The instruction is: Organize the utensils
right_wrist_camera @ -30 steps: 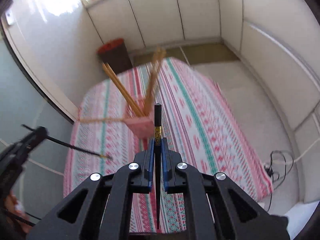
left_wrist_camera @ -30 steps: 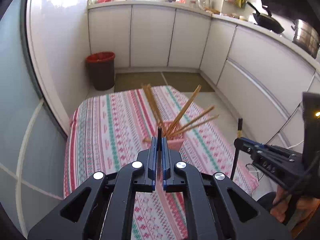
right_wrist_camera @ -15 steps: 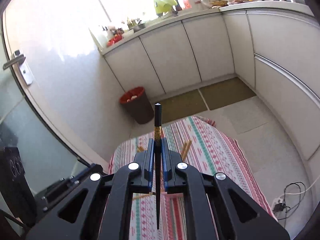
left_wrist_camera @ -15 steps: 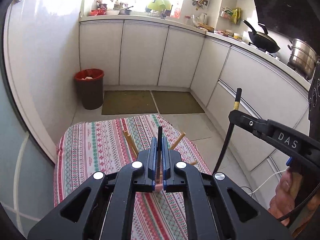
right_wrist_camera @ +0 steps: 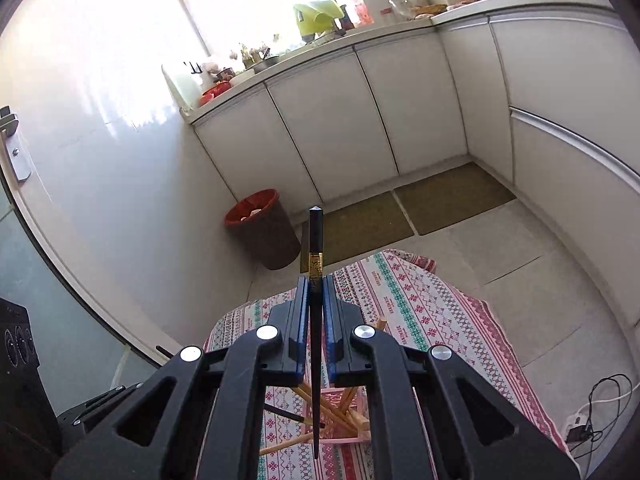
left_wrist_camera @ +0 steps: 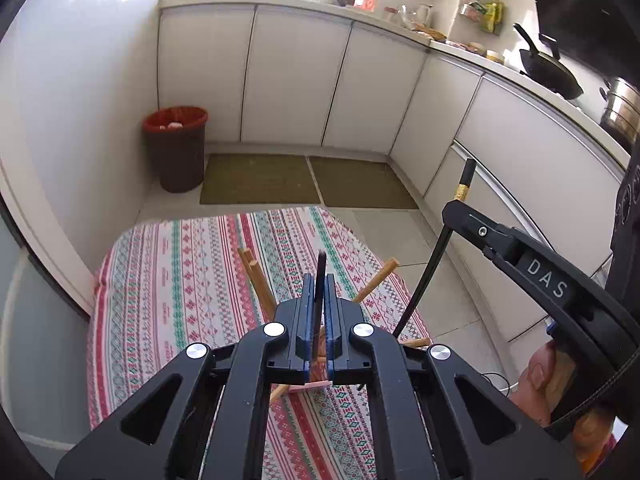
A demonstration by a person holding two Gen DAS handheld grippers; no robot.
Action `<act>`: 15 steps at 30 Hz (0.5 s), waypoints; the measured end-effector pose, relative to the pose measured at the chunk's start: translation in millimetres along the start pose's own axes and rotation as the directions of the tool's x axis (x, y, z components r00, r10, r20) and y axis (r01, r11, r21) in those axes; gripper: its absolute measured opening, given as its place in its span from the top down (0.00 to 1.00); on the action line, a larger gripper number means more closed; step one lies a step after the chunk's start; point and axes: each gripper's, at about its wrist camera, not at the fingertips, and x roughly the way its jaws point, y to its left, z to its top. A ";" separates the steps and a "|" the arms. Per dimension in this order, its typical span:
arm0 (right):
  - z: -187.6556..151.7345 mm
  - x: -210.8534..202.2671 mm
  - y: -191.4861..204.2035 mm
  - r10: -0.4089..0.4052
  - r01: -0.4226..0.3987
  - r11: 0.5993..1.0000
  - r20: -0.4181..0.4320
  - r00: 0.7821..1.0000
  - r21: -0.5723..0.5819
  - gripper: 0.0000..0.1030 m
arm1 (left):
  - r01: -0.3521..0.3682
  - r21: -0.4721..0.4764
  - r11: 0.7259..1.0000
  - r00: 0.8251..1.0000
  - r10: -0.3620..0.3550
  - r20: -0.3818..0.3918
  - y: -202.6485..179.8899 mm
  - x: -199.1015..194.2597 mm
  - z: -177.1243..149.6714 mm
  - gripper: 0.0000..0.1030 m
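Note:
My left gripper (left_wrist_camera: pixel 319 280) holds a black chopstick (left_wrist_camera: pixel 321 264) upright between its pads; the jaws are opening slightly, with the stick still pinched. My right gripper (right_wrist_camera: pixel 316 280) is shut on a second black chopstick (right_wrist_camera: pixel 315 232) with a gold band. In the left wrist view that right gripper (left_wrist_camera: pixel 460 210) hangs at the right with its chopstick (left_wrist_camera: pixel 424 280) slanting down. A pink holder (right_wrist_camera: pixel 344 432) with several wooden chopsticks (left_wrist_camera: pixel 252 268) splayed out stands on the patterned tablecloth (left_wrist_camera: pixel 180 280), below both grippers and largely hidden by them.
A red-lined bin (left_wrist_camera: pixel 176 148) stands on the floor past the table, beside two brown mats (left_wrist_camera: pixel 260 180). White cabinets (left_wrist_camera: pixel 288 80) wrap around the back and right, with a wok (left_wrist_camera: pixel 548 72) and pot (left_wrist_camera: pixel 620 108) on top. A power strip and cable (right_wrist_camera: pixel 592 412) lie on the floor.
Both grippers pulled back and up from the holder, each keeping its black chopstick. The views tilted up, so the table sank low and the cabinets and counter came into sight.

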 end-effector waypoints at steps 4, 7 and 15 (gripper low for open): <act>-12.7 14.7 -4.2 0.016 -0.016 1.000 -0.011 1.000 0.009 0.93 | 0.020 -0.064 0.998 1.000 -0.019 0.016 14.4 0.8 -2.6 0.77; -17.8 26.8 -4.7 0.015 -0.015 1.000 -0.034 0.999 0.003 0.93 | 0.010 -0.080 0.997 0.999 -0.006 0.047 19.8 -7.5 -0.2 0.72; -21.6 28.3 1.3 0.010 -0.010 1.000 -0.014 1.000 -0.028 0.93 | -0.006 -0.110 0.994 0.997 0.015 0.081 28.4 -22.2 2.2 0.65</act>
